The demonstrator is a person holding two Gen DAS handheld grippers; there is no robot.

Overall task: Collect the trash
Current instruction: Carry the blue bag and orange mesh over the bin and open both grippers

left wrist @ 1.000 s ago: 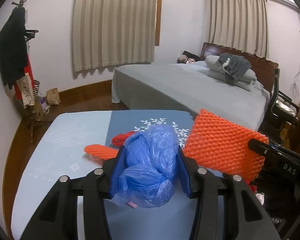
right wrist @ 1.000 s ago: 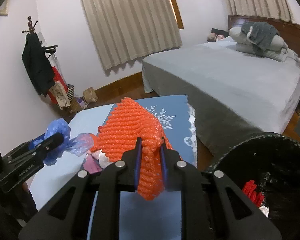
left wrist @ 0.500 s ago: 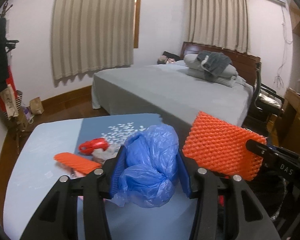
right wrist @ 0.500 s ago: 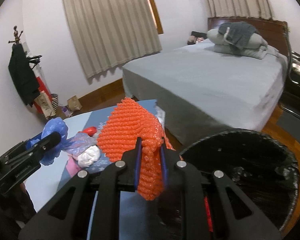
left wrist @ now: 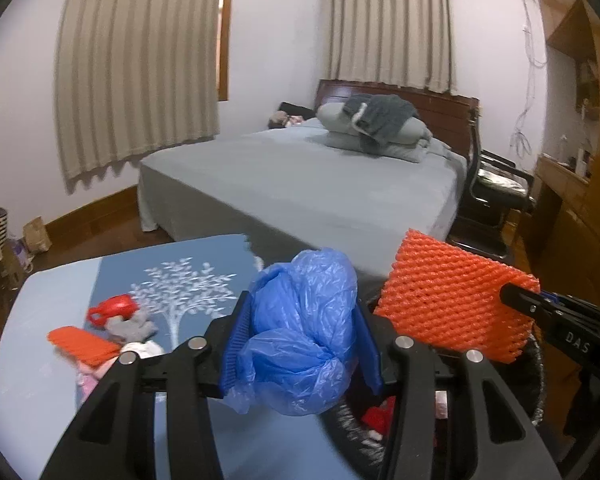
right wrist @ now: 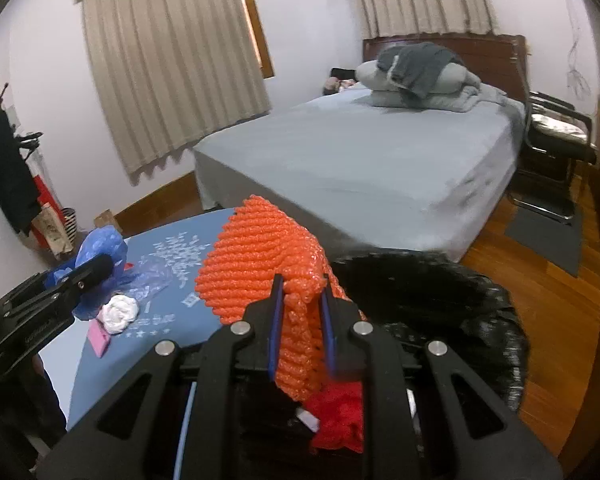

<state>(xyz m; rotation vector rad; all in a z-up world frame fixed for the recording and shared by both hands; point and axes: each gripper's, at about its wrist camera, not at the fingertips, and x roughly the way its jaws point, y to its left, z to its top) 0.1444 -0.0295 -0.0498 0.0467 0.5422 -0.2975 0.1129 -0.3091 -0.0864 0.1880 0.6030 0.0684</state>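
— Looking from the biggest thing down: where does the trash bin (right wrist: 452,300) sit relative to the two loads?

— Black-lined, it stands on the floor at the right edge of the bench (left wrist: 32,344), with the bed (right wrist: 372,168) beyond it. Its mouth opens just under and ahead of the right hand-held gripper (right wrist: 300,320), so that one is nearer. From the left wrist view only a slice of the bin's rim shows at lower right.

— And what is each one carrying?

— The right one is pinching a sheet of orange foam netting (right wrist: 260,264); the sheet's long side runs up and away from the jaws, its lower end hanging over the bin's mouth. The left hand-held gripper (left wrist: 300,344) is clamped on a crumpled blue plastic bag (left wrist: 304,332), bulging above the pads.

— So the drop?

— I'd judge the netting can fall almost straight down; the bag must travel a little further right first. Smaller scraps remain on the bench: a red lump (left wrist: 112,308), a white wad (right wrist: 120,312).
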